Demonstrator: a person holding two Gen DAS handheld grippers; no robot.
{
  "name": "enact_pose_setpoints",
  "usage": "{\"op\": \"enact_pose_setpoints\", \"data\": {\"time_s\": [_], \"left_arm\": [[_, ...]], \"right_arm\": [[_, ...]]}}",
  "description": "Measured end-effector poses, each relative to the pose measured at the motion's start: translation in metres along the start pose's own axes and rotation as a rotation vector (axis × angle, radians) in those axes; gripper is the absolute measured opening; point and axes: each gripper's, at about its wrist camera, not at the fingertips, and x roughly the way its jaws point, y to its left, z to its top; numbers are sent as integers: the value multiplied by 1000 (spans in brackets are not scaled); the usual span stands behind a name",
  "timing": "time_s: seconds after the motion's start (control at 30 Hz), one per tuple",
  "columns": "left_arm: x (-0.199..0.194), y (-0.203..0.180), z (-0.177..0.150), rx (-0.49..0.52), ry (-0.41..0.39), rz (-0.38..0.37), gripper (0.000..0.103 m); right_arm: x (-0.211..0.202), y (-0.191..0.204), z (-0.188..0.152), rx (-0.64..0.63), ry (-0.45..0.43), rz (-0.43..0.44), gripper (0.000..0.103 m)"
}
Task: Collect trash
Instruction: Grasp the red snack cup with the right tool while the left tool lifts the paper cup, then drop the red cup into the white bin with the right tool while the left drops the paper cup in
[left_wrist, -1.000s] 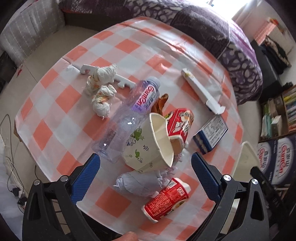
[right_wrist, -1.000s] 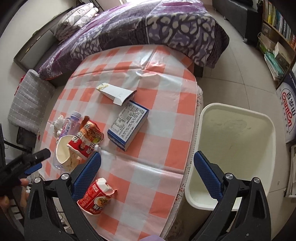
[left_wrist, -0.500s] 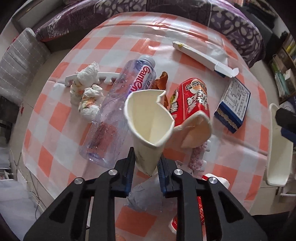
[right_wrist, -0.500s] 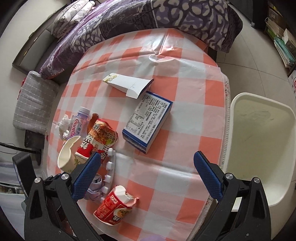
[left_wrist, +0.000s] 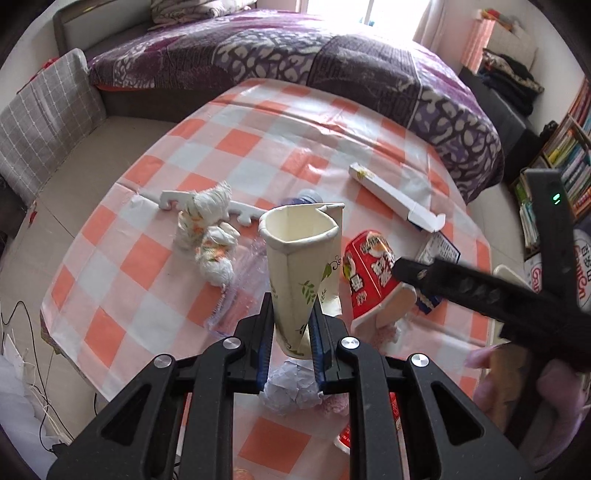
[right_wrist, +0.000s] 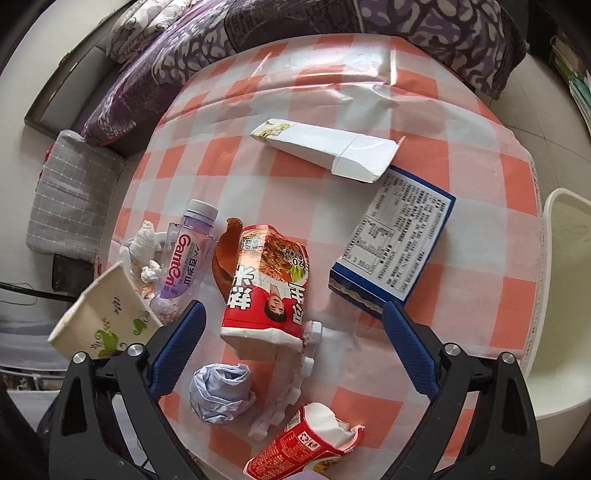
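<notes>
Paper cup (left_wrist: 301, 273) pinched, creased, between left gripper (left_wrist: 291, 334) pads. Right gripper (right_wrist: 291, 354) spread wide, empty, above noodle tub (right_wrist: 267, 284). Could slip free: thin, crushed wall.

Bottle (right_wrist: 184, 254) lies left of noodle cup (right_wrist: 267, 284); box (right_wrist: 395, 247) right.
</notes>
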Motion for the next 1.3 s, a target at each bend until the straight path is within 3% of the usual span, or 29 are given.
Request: {"op": "enact_pose_setpoints", "data": {"time_s": [0.1, 0.17, 0.27, 0.57, 0.77, 0.97, 1.3], "left_arm": [[-3, 7, 3, -23, -11, 8, 18], [-3, 11, 4, -35, -13, 10, 18], [-4, 11, 5, -43, -21, 9, 18], [-20, -2, 12, -54, -118, -7, 18], [-33, -23, 16, -38, -195, -19, 18], [-38, -60, 16, 12, -237, -45, 18], [-28, -137, 3, 134, -235, -126, 18]], "right_arm": [[13, 7, 0, -48, 13, -33, 72], [21, 7, -1, -78, 35, -34, 47], [18, 10, -1, -113, 10, -3, 26], [-31, 7, 0, -134, -153, 28, 25], [-69, -9, -1, -126, -276, 0, 25], [-101, -46, -2, -89, -360, -60, 25], [-138, -133, -5, 41, -389, -162, 26]]}}
